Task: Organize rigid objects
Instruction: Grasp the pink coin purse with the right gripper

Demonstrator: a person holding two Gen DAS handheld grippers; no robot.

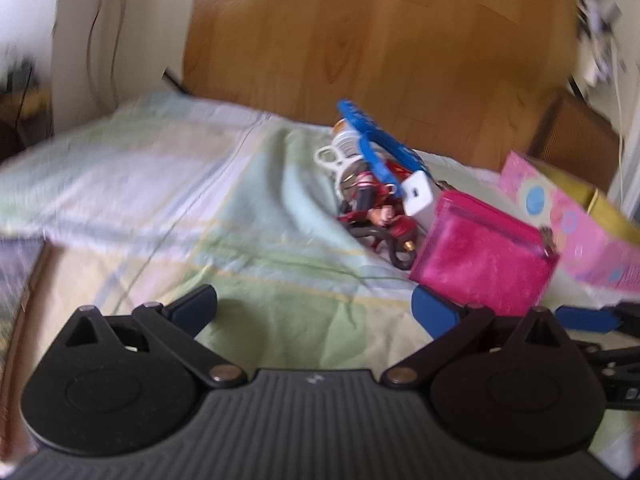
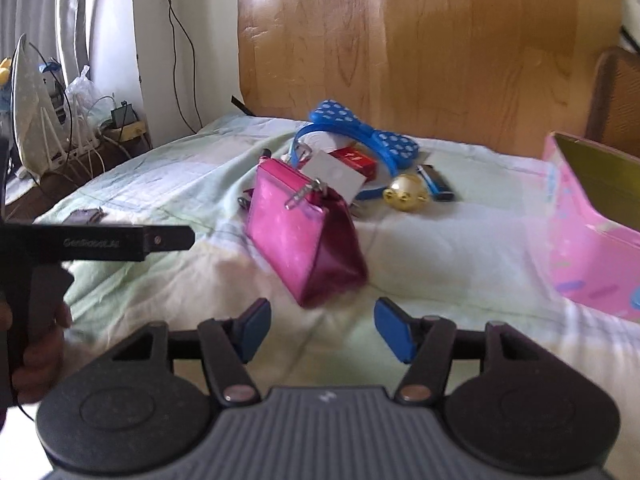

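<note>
Purse, pink and shiny, stands on the pale checked bedsheet just ahead of the right gripper, whose blue pads are spread apart w/ nothing between them. Left gripper is also spread wide and empty, hanging over bare sheet; the purse sits near its right-hand pad, but whether they touch I can't tell, the left view is too blurred. Left gripper's body also shows at the left edge of the right view, held by a hand.

Behind the purse is the rest of the clutter, close together: blue dotted bow headband, red box, white charger block, gold ball, blue lighter, small toy figure. Pink cardboard box lies open on the right, well apart from the pile, gold lining showing; what's inside it is out of view.

Judgement: sorting is at an early stage, most items not yet in the box, and the step in hand is lining up on the purse w/ the right gripper. Next move prob. calls for easing fwd so the pads straddle the purse's narrow top edge near the zipper, closing firmly, then lifting across to the box. Risk: slick sides and tapered shape could slip or tip it over.
</note>
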